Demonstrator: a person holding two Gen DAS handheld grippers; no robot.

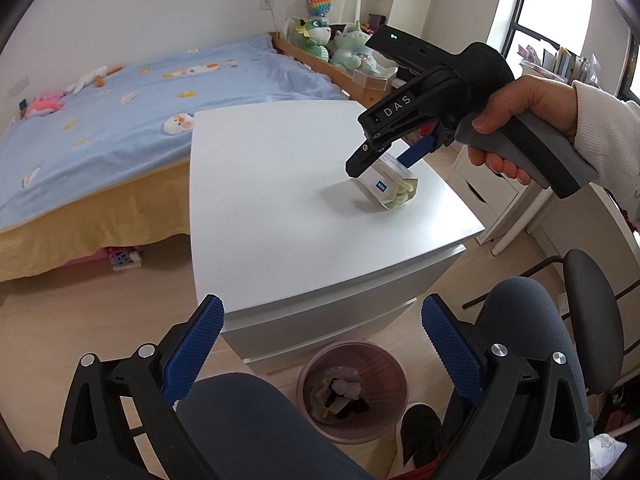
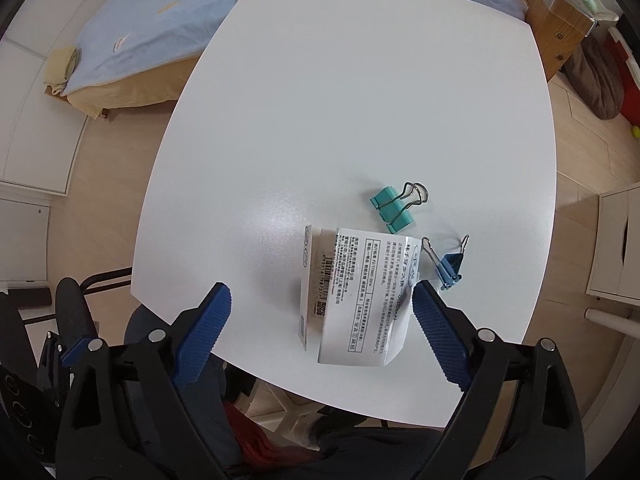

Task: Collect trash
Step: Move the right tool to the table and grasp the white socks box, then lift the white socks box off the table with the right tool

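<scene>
- Straddling the clear packet low in the frame, right gripper spread wide, pads not yet pressing.
- Waiting unclenched and empty, left gripper above the bin already holding scraps.
- Leaving the packet on the white table.

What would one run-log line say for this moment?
step: reaching for trash | right gripper: open, straddling white package on table | left gripper: open, empty | bin: on floor, partly filled
</scene>
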